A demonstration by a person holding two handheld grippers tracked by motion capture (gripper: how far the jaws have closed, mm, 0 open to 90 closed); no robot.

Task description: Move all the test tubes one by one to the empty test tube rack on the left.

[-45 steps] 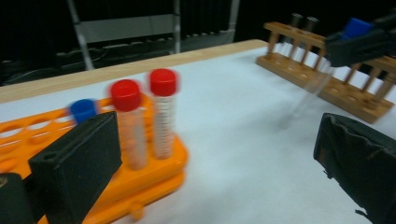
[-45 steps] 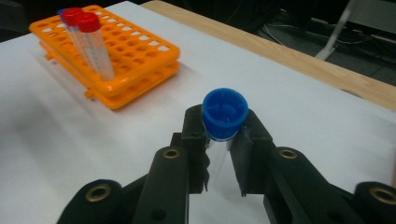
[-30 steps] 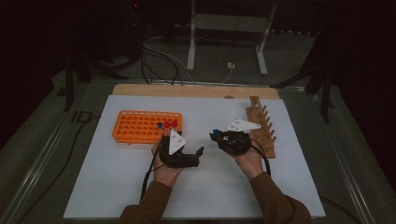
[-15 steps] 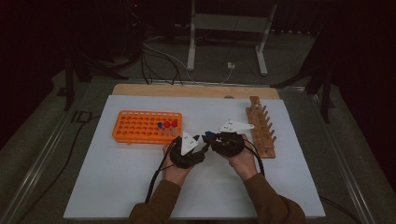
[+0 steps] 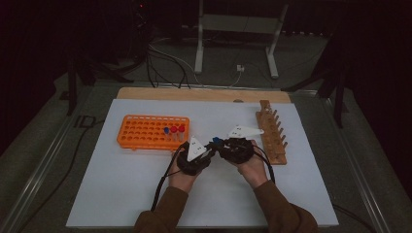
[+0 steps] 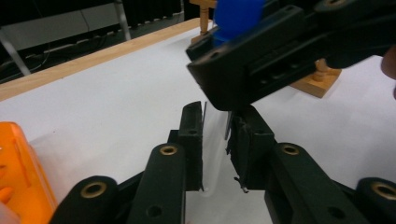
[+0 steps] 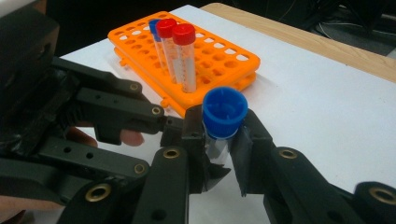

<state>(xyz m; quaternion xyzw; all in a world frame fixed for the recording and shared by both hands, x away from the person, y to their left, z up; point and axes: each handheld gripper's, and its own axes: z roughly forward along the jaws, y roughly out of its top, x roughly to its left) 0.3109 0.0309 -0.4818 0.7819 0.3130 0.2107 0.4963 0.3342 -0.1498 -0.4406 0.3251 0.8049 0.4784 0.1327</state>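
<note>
Tube (image 7: 218, 140), blue-capped, hangs above the counter (image 5: 121, 194) between my hands: right tool (image 7: 219, 154) grips below the cap, left tool (image 6: 215, 149) has just closed on its body. Three tubes sit in the rack (image 5: 145, 133); this one remains unracked.

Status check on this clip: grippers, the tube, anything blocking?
Right gripper shut on blue-capped tube below its cap. Left gripper jaws just closing on the tube's clear body. Orange rack off to the left, nothing in the way.
</note>
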